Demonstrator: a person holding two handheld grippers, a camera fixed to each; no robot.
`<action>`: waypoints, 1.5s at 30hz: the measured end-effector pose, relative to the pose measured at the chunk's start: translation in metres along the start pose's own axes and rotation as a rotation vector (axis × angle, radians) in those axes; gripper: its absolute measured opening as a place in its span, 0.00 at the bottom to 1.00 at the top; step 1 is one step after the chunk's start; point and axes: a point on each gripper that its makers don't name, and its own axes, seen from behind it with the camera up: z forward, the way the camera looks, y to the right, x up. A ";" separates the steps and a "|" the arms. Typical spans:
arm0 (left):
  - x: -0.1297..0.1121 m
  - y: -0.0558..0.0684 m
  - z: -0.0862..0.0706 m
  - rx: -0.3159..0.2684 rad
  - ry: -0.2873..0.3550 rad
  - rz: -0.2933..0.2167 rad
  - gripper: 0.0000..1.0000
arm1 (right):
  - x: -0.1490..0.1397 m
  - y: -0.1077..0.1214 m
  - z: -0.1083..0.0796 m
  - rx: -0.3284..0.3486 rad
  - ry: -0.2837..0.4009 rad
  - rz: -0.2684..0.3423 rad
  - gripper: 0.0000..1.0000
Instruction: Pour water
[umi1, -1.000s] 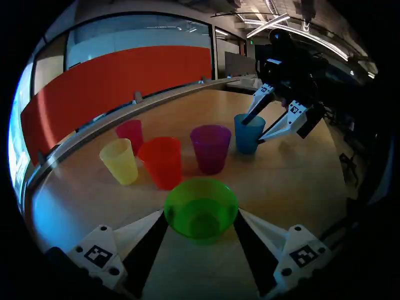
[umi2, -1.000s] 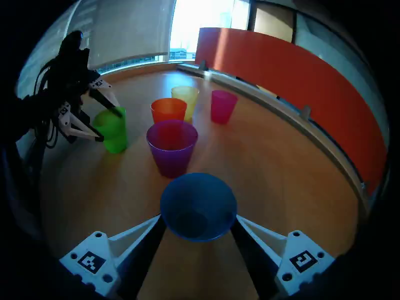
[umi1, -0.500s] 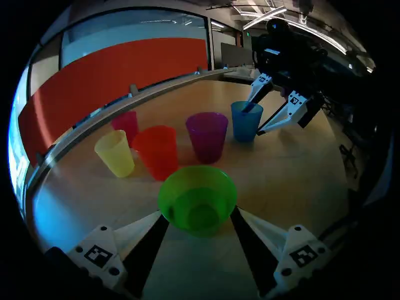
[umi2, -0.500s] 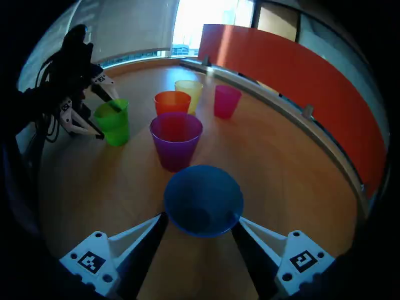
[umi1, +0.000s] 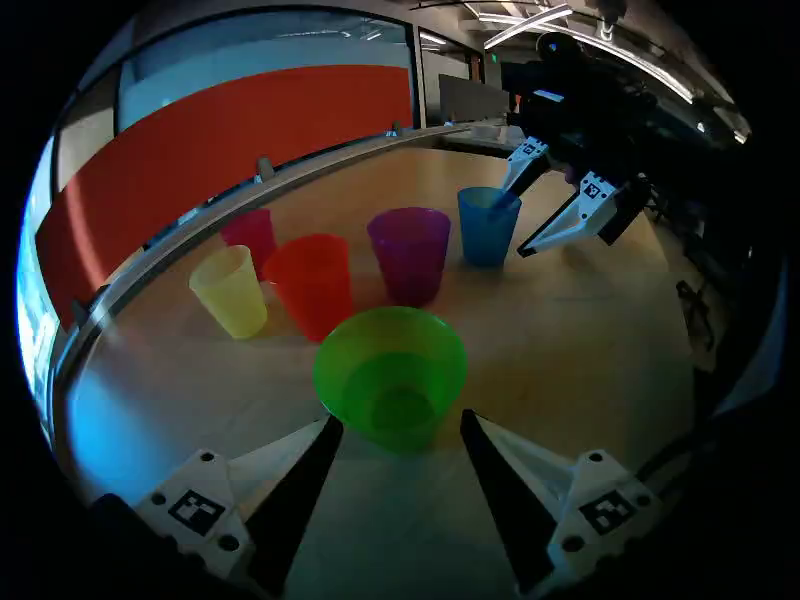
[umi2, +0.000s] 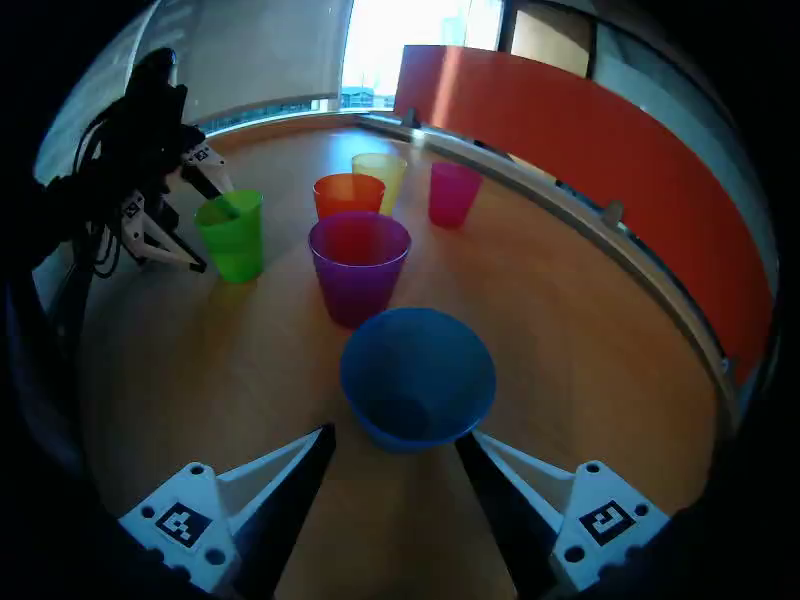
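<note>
Two grippers gape open over the table (umi2: 600, 380): left gripper (umi1: 399, 422) behind the green cup (umi1: 390, 370), right gripper (umi2: 395, 432) behind the blue cup (umi2: 418, 375).

Blocked dead ahead of the left gripper (umi1: 399, 420) jaws by green cup (umi1: 390, 372), right at the tips. Beyond, ahead to ahead-left, walled by purple cup (umi1: 409, 252), orange cup (umi1: 312, 285), yellow cup (umi1: 230, 292), pink cup (umi1: 250, 228). Open table (umi1: 590, 330) right of the jaws. Ahead of the right gripper (umi2: 392, 435) jaws: blue cup (umi2: 418, 375) at the tips, purple cup close behind; bare wood either side.
</note>
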 end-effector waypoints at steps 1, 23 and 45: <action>-0.001 -0.001 -0.001 0.005 -0.002 0.001 0.87 | -0.001 0.000 -0.001 -0.002 0.000 0.001 0.93; -0.008 -0.007 -0.048 0.092 0.039 -0.037 0.87 | -0.011 -0.010 -0.030 -0.058 0.045 0.042 0.93; 0.021 -0.056 -0.123 0.414 0.322 -0.241 0.87 | 0.007 0.023 -0.091 -0.409 0.348 0.236 0.93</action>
